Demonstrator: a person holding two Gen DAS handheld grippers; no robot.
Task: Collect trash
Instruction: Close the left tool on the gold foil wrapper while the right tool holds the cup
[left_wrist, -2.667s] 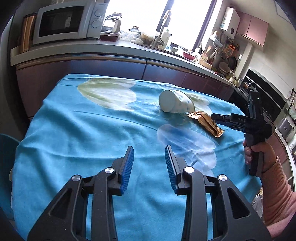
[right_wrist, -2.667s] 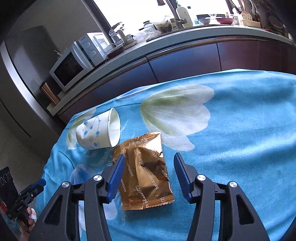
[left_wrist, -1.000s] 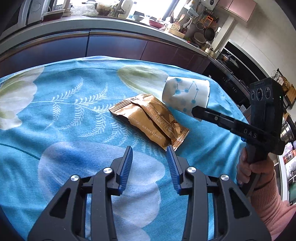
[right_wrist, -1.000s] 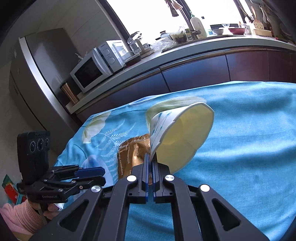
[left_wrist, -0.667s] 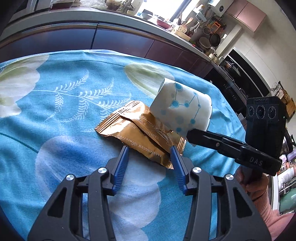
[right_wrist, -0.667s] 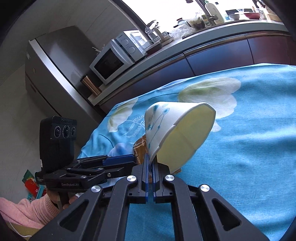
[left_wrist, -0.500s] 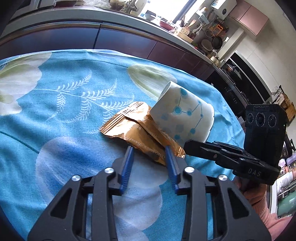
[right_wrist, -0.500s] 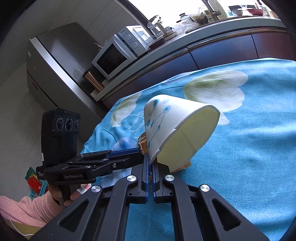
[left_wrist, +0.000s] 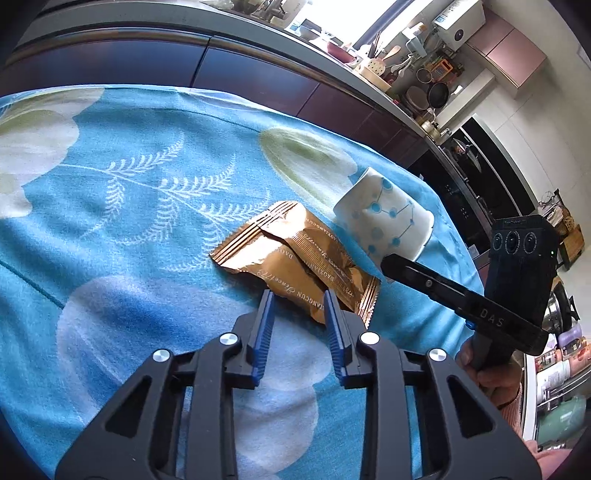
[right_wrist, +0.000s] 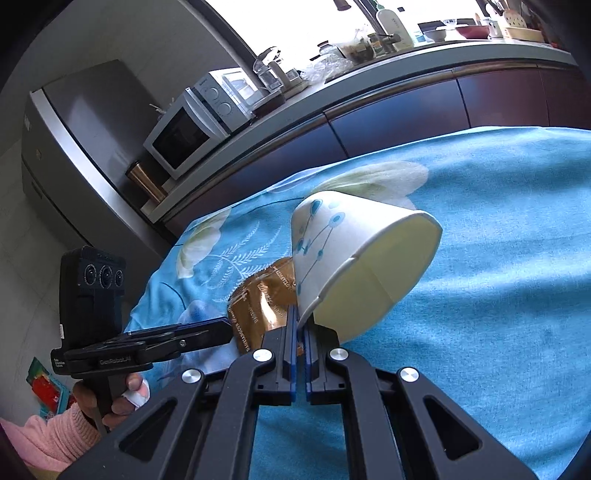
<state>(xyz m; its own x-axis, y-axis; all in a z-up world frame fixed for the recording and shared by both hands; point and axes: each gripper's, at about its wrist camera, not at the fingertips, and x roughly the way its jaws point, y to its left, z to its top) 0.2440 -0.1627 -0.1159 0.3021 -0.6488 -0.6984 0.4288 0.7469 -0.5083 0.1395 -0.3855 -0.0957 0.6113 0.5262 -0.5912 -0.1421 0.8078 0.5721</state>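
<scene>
While right gripper (right_wrist: 300, 325) pinches cup (right_wrist: 354, 258) rim, wrapper (left_wrist: 295, 258) nears tablecloth (left_wrist: 110, 192) edge.

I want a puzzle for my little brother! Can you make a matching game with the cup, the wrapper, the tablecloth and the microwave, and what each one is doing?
Things:
1. paper cup
2. gold wrapper
3. tablecloth
4. microwave

States:
A. blue with white flowers
B. sitting on the kitchen counter
C. pinched at its rim by the right claw
D. lying flat in front of the left claw

Pairs: 1-C, 2-D, 3-A, 4-B
</scene>
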